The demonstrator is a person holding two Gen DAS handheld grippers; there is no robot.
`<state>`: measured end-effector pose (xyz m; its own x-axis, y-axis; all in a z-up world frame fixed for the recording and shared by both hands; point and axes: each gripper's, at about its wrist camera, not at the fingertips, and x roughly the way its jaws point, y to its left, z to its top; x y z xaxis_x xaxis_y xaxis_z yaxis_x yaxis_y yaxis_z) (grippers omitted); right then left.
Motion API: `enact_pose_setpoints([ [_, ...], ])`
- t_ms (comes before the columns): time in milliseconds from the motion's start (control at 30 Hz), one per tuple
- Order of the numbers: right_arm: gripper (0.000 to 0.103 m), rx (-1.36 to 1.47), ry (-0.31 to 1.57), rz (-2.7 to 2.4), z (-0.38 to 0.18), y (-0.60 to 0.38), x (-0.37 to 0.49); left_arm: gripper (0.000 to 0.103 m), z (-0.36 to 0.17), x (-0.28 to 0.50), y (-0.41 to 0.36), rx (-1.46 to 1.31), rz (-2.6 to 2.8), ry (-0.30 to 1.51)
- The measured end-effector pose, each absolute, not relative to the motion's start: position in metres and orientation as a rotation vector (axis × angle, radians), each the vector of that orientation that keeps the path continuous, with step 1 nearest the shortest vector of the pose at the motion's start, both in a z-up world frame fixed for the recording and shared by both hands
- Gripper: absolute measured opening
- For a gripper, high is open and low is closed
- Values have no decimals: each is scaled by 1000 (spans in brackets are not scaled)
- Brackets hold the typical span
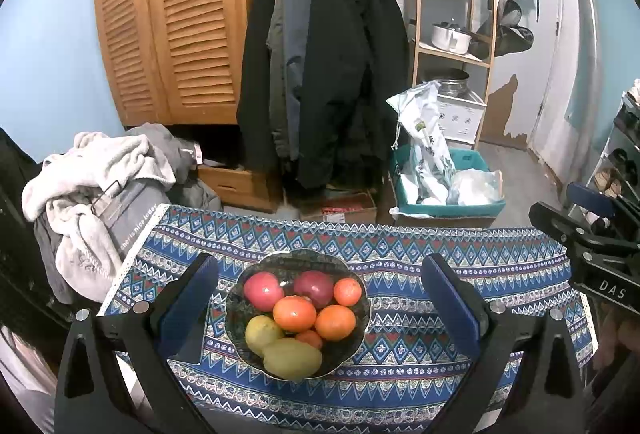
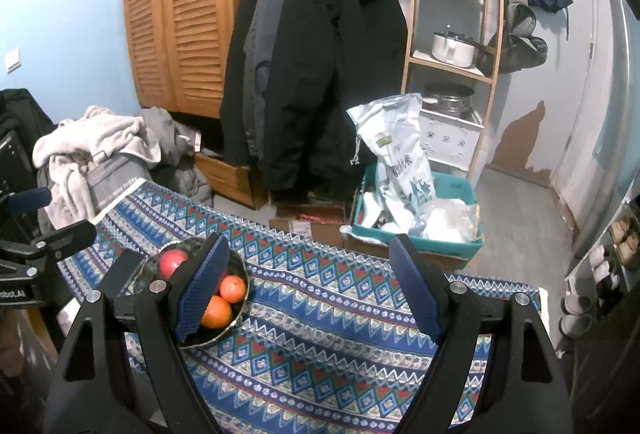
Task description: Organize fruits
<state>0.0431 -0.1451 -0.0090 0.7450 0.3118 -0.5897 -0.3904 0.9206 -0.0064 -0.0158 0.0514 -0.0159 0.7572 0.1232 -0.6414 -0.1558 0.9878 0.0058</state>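
Note:
A dark patterned bowl (image 1: 236, 318) sits on the blue patterned tablecloth (image 1: 460, 266). It holds two red apples (image 1: 263, 291), several oranges (image 1: 335, 322) and two yellow-green mangoes (image 1: 292, 357). My left gripper (image 1: 320, 308) is open, above and just in front of the bowl, its fingers on either side of it, and holds nothing. In the right wrist view the bowl (image 2: 240, 266) lies at the left, partly hidden behind the left finger. My right gripper (image 2: 310, 288) is open and empty over the bare cloth (image 2: 340, 334) to the right of the bowl.
A pile of clothes (image 1: 92, 190) lies off the table's left end. Beyond the far edge stand hanging coats (image 1: 320, 66), a wooden cupboard (image 1: 176, 18), a shelf rack (image 1: 452, 26) and a teal crate with bags (image 1: 444, 182). The right gripper's body (image 1: 592, 250) shows at the right.

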Motion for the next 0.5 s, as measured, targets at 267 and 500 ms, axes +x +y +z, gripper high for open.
enact_pose_setpoints([
  [267, 81, -137, 621, 387, -9, -146, 43, 102, -15, -16, 52, -55, 174, 697],
  [500, 81, -142, 622, 386, -9, -146, 44, 102, -14, -19, 54, -63, 198, 695],
])
